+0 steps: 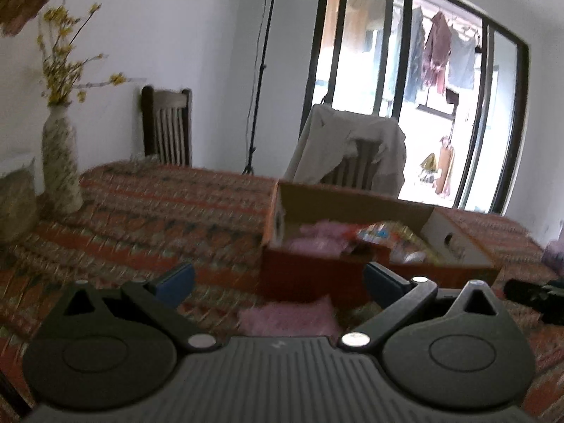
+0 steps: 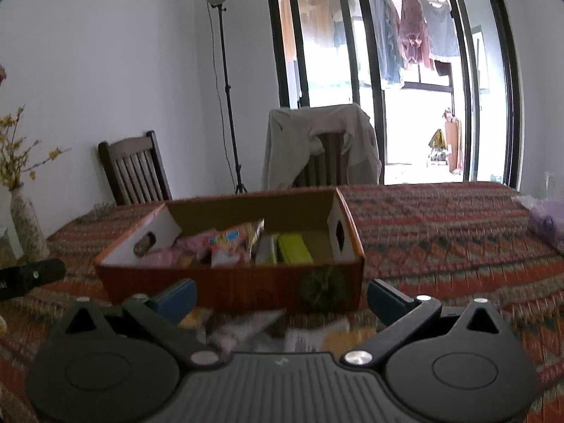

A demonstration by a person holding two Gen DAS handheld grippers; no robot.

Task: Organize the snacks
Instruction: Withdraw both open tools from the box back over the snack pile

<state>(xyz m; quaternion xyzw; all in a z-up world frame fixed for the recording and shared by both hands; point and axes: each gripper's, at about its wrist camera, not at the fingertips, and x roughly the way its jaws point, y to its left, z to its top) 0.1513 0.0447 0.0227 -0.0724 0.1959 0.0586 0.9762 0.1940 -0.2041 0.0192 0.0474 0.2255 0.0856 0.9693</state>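
Observation:
An open orange cardboard box sits on the patterned tablecloth, holding pink, yellow and green snack packs. In the left wrist view, a pink snack pack lies on the cloth before the box, below my open left gripper, whose blue-padded fingers hold nothing. In the right wrist view, loose silvery and yellow snack packs lie in front of the box, under my open right gripper. Its fingers are empty too.
A speckled vase with yellow flowers stands at the table's left. Two wooden chairs stand behind the table, one draped with a beige jacket. A light stand is by the wall. A purple bag lies at the right.

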